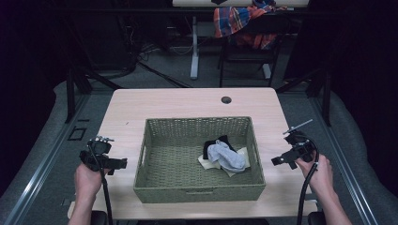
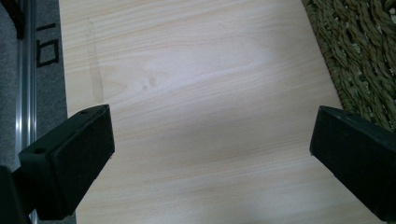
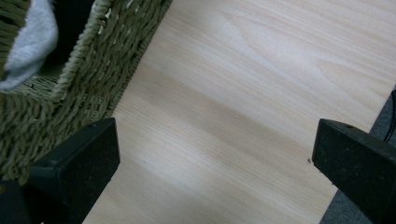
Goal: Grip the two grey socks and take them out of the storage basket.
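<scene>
Two tools in play, both empty. Left tool (image 1: 99, 152) sits over the left edge of the tabletop (image 1: 187, 101), well clear of the woven basket (image 1: 155, 185); in the left gripper view its jaws stand wide with bare wood between them and the basket's wall (image 2: 364, 56) off to the upper right. Right tool (image 1: 293, 150) hangs over the right edge of the tabletop, near the basket's right wall; in the right gripper view its jaws are wide too, nothing between them but wood, basket wall (image 3: 93, 70) at left, a grey sock (image 3: 30, 42) just visible over the rim.

Basket sits mid-tabletop, nearer the person's side. Clothing pile lies in its right half, close to the right wall: grey sock (image 1: 227, 157) on top, black cloth (image 1: 213, 144) under it toward the far side, cream cloth (image 1: 239, 166) underneath on the near side (all three touching, overlapping). Left half of the basket floor is bare weave.

Between each tool and the pile stands only the basket wall. Cable hole (image 1: 226, 100) at the far edge of the tabletop. Behind the tabletop: a chair with a plaid shirt (image 1: 239, 21) draped over it, and a white desk leg (image 1: 194, 47). Grey floor (image 1: 42, 154) either side.
</scene>
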A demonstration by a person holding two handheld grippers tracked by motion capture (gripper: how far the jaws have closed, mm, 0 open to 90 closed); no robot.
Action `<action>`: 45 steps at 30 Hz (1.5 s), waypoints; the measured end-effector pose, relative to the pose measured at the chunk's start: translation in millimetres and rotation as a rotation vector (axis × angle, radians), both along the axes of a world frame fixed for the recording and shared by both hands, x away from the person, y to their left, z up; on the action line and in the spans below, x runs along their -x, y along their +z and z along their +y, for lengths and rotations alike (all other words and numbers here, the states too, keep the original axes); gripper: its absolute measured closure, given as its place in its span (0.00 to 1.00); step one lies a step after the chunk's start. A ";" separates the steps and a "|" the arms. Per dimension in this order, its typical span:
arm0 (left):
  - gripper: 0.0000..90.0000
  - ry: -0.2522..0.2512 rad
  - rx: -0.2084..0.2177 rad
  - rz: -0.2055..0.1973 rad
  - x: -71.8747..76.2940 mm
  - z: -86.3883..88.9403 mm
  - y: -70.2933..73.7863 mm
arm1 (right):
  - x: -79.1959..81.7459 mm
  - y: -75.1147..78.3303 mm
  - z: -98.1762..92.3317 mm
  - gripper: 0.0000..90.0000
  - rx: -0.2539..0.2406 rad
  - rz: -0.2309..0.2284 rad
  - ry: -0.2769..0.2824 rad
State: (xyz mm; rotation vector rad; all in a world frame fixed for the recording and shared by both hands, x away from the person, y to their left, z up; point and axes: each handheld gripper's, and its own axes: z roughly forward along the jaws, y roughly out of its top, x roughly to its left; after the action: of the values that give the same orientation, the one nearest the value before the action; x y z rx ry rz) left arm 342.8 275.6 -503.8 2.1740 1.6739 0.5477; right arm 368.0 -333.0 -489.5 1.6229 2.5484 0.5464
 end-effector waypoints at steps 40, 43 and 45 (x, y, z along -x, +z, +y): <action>0.00 -0.008 0.041 -0.012 2.6 3.9 0.5 | -11.2 65.8 21.1 0.00 -0.030 -0.098 0.038; 0.00 -0.004 0.040 -0.016 2.5 4.2 0.5 | -13.0 75.0 32.6 0.00 -0.042 -0.107 0.070; 0.00 -0.007 0.041 -0.012 2.6 3.5 0.7 | -15.0 77.6 37.9 0.00 -0.046 -0.110 0.076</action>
State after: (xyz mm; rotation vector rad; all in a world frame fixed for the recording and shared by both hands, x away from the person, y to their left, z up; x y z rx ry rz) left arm 340.2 279.1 -503.1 2.1431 1.6559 0.5189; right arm 383.0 -295.1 -412.0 1.4703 2.5441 0.6851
